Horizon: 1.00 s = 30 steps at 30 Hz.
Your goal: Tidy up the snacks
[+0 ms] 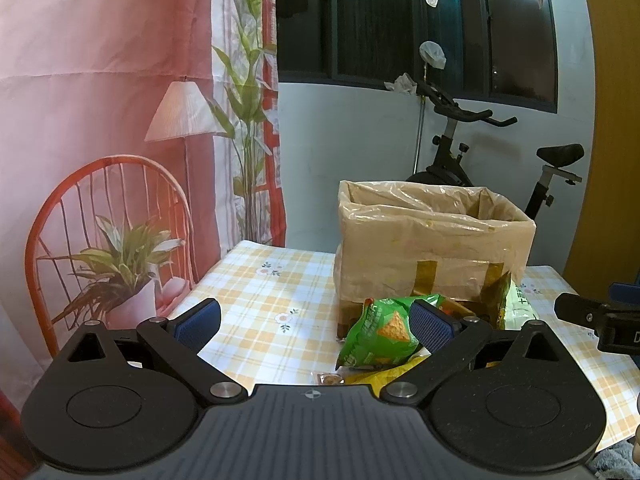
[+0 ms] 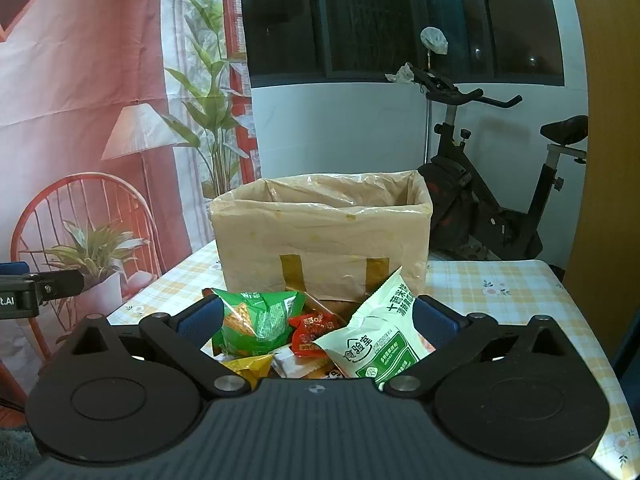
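Both grippers' fingers wide apart, empty: left gripper (image 1: 314, 326) beside green chip bag (image 1: 380, 334), right gripper (image 2: 316, 320) over snack pile (image 2: 312, 340).

— Where am I working?
— I'd say a home: I see a checked tablecloth (image 2: 500, 280), an exercise bike (image 2: 480, 200) under a dark window (image 2: 400, 16), and a printed wall hanging (image 1: 100, 120) showing a lamp and chair

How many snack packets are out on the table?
5 visible: green chip bag, red packet, white-green bag, yellow packet, pale packet, all piled before the box. More may hide underneath.
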Each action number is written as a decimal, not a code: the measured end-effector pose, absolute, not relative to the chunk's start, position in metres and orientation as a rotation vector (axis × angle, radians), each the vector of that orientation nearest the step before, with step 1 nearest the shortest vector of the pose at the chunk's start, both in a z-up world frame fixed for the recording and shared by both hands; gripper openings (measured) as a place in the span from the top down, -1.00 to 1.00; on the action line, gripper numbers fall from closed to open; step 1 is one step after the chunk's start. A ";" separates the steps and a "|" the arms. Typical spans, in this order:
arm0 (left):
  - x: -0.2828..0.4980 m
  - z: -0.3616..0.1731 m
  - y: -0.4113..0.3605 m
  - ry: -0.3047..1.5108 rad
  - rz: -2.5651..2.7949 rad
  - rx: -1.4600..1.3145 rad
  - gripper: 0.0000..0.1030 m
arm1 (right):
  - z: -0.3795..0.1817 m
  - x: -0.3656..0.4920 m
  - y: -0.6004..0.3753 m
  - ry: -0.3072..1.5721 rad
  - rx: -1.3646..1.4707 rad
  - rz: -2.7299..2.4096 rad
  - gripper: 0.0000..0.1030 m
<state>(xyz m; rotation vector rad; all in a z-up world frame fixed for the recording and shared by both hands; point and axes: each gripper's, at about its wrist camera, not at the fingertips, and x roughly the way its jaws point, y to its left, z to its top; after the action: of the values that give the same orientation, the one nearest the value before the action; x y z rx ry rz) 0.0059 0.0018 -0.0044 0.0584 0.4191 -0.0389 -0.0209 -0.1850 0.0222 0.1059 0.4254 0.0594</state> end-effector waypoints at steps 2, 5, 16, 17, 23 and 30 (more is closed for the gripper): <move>0.006 -0.005 0.002 0.421 -0.039 0.058 -0.97 | 0.022 -0.021 -0.185 0.426 0.106 0.060 -0.99; 0.006 -0.006 0.001 0.422 -0.038 0.057 -0.97 | 0.022 -0.021 -0.185 0.426 0.106 0.061 -0.99; 0.007 -0.007 0.002 0.427 -0.039 0.053 -0.97 | 0.022 -0.020 -0.186 0.427 0.107 0.061 -0.99; 0.007 -0.007 0.002 0.427 -0.039 0.053 -0.97 | 0.022 -0.020 -0.186 0.428 0.107 0.061 -0.99; 0.007 -0.008 0.002 0.432 -0.041 0.050 -0.97 | 0.020 -0.020 -0.187 0.432 0.111 0.061 -0.99; 0.007 -0.009 0.002 0.436 -0.043 0.051 -0.97 | 0.018 -0.020 -0.188 0.436 0.116 0.061 -0.99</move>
<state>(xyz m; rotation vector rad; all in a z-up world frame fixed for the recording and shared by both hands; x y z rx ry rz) 0.0074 0.0021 -0.0092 0.0510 0.4360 -0.0428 -0.0199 -0.1876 0.0185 0.1161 0.4360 0.0611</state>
